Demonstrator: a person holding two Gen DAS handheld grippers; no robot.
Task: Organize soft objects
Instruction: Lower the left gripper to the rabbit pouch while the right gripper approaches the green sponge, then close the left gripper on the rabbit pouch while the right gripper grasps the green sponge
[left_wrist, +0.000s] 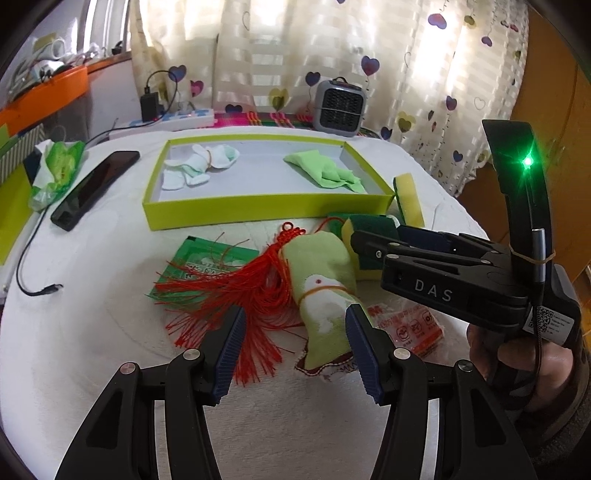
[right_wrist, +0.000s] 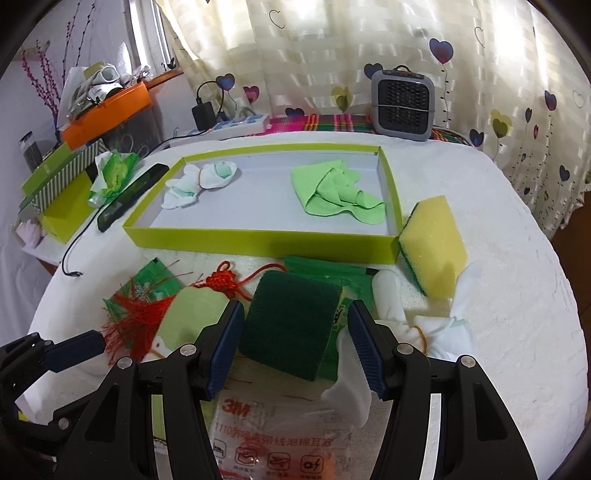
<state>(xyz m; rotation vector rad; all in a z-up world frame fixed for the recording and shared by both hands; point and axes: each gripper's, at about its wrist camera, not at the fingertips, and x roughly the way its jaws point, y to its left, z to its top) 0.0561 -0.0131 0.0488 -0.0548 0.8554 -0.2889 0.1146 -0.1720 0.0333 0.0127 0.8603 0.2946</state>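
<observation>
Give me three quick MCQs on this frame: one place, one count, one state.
1. Where is the green cloth?
A in the tray
B on the phone
C under the heater

2. How many sponges lie outside the tray?
A none
B two
C five

3. The right gripper is:
A open around the dark-topped sponge
B shut on the tassel
C out of view

Key: 1 A, the cloth lies on the tray floor. 2 B, the dark-topped one and the yellow sponge. 3 A, its fingers flank the sponge with gaps.
</observation>
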